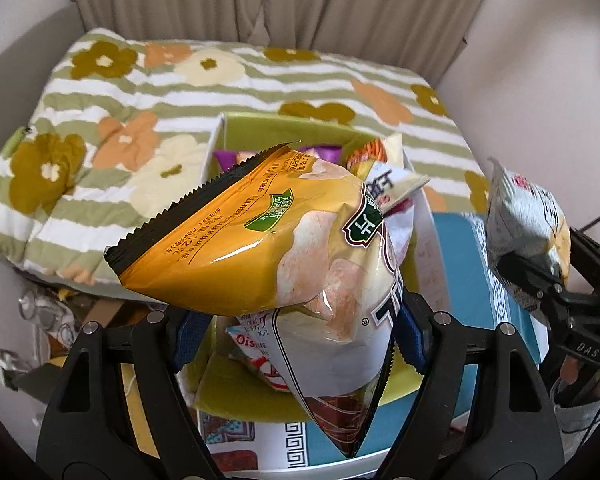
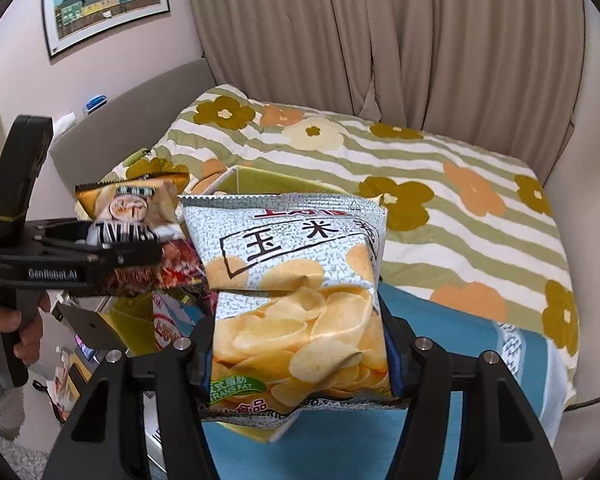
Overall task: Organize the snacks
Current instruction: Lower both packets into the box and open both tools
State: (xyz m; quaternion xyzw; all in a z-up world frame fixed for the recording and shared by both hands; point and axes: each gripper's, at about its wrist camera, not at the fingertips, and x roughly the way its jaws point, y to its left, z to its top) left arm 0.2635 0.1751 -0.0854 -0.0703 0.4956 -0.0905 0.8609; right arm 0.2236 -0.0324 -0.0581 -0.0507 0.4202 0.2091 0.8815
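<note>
Above a green-lined box that stands at the foot of a bed, both tools hold snack bags in the air. The left tool pinches an orange-and-white chip bag near its lower part, its blue-padded fingers pressed against the bag's two sides; the bag tilts up and to the left, its black serrated seal pointing away from the tool. Beneath it the box holds other snacks: a purple packet at the far end, an orange-and-white packet at the right wall, and a red-and-white packet close under the raised bag. In the right wrist view the right tool clamps a silver chip bag printed with pale round crisps, the fingers squeezing its lower half so the bag stands nearly upright with its top seal toward the bed. The silver bag hangs over the box's near right side, just beside the orange bag, which shows in that view at the left in the left tool, gripped by a bare hand. The bed's quilt is striped green and white with orange, mustard and cream flowers, and a blue cloth lies at its near edge. Beige curtains hang behind, and a framed picture of coloured houses hangs on the wall at the left.
</note>
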